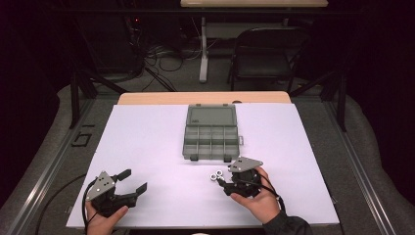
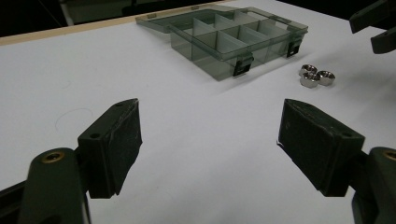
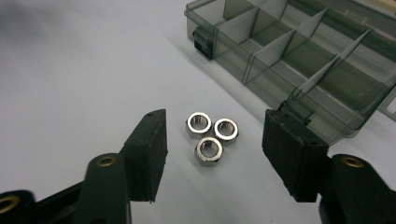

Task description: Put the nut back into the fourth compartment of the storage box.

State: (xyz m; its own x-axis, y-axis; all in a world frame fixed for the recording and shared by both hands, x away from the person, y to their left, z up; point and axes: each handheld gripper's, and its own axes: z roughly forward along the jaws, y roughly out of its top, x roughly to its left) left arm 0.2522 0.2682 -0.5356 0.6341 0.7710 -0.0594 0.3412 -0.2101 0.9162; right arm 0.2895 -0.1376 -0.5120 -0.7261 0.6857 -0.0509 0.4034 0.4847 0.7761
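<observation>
Beside the open organizer box (image 3: 299,60), three nuts (image 3: 212,135) sit between right gripper (image 3: 212,158) jaws.

Three silver hex nuts (image 3: 212,136) clustered flat, touching; open smoky organizer box (image 1: 211,132) just beyond.

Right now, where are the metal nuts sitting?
The three nuts lie clustered on the white table, just in front of the open box, between the right gripper's open jaws in its own view.
</observation>
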